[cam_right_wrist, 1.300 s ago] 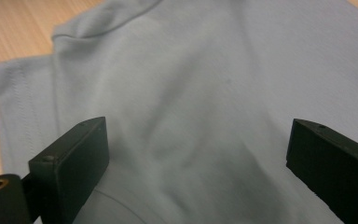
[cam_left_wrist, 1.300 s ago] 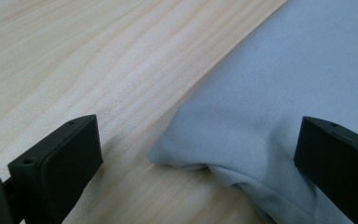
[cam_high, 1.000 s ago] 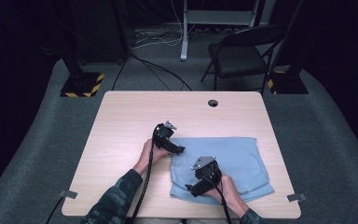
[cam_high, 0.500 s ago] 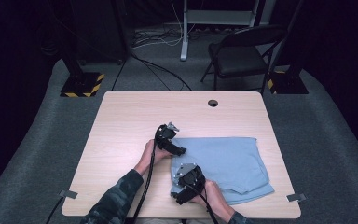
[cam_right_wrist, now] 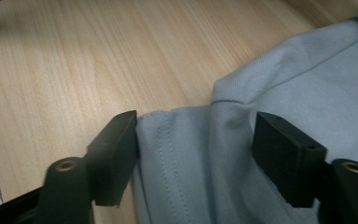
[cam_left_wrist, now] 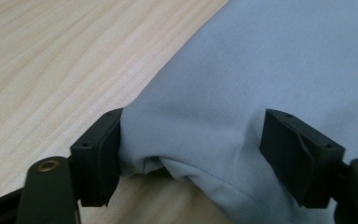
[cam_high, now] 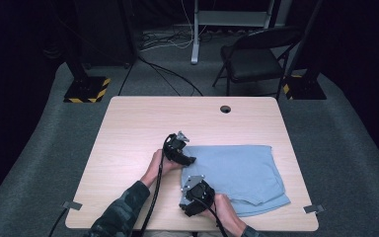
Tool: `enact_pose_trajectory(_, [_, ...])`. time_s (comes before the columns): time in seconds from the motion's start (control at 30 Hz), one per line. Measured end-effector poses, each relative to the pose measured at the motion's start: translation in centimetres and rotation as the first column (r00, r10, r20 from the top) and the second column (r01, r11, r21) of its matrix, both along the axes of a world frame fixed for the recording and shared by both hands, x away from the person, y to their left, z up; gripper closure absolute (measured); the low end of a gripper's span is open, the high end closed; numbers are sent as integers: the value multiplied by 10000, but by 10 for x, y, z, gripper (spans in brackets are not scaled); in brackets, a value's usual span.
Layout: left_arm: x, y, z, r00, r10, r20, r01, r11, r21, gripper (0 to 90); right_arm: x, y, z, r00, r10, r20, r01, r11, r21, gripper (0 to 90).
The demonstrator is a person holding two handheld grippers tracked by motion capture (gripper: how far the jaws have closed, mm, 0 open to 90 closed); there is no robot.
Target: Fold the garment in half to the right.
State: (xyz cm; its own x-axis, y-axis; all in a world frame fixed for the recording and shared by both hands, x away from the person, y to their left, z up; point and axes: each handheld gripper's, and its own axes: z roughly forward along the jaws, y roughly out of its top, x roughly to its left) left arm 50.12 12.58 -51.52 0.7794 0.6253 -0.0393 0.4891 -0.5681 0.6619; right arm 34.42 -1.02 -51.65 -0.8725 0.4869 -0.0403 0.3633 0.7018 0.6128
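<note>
While bare wood table (cam_high: 128, 128) lies open leftward, the left gripper (cam_left_wrist: 191, 154) and right gripper (cam_right_wrist: 196, 154) straddle the soft blue cloth (cam_high: 242, 170) along its left edge. Both jaws have just been closing, half-open; cloth bunches between, one pad touching it, not yet pinched.

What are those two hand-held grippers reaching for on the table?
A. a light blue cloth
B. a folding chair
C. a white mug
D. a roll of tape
A: the left hand-held gripper and the right hand-held gripper both sit at the left edge of the light blue cloth on the table, and each gripper view shows cloth between the jaws.
</note>
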Motion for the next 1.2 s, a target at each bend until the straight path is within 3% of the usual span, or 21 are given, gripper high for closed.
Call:
enact_pose_trajectory(0.2, [-2, 2, 0, 10000, -10, 79, 11, 9999, -150, 351, -1, -2, 1, 9999, -101, 25, 101, 9999, 132, 445])
enact_pose_trajectory(0.27, [-4, 2, 0, 9999, -75, 84, 77, 9998, -202, 423, -2, -3, 1, 9999, -125, 50, 124, 9997, 198, 541])
enact_pose_trajectory(0.3, [-4, 2, 0, 9999, -116, 81, 118, 9997, -212, 423, -2, -3, 1, 9999, -125, 50, 124, 9997, 198, 541])
enact_pose_trajectory(0.53, [-4, 4, -1, 9999, -170, -29, 167, 9975, -685, 619, -4, -4, 1, 9986, -373, 384, 367, 9992, 152, 763])
enact_pose_trajectory(0.57, [-4, 4, -2, 9998, -160, -83, 152, 9962, -858, 640, -5, -4, 1, 9983, -406, 426, 399, 9991, 169, 777])
enact_pose_trajectory(0.77, [-4, 4, -1, 9998, -168, -124, 156, 9959, -893, 717, -5, -6, 1, 9970, -551, 546, 533, 9980, 343, 825])
enact_pose_trajectory(1.03, [-4, 10, 6, 9999, 47, -117, -58, 9952, -979, 739, -4, -14, 10, 9964, -622, 571, 540, 9895, 1343, 831])
enact_pose_trajectory(1.07, [-3, 14, 9, 9998, 162, -96, -171, 9945, -1030, 739, -4, -15, 15, 9959, -660, 625, 550, 9849, 1642, 832])
enact_pose_trajectory(1.2, [-2, 18, 15, 9993, 348, -113, -359, 9928, -1142, 740, -5, -15, 24, 9936, -746, 844, 556, 9766, 2079, 834])
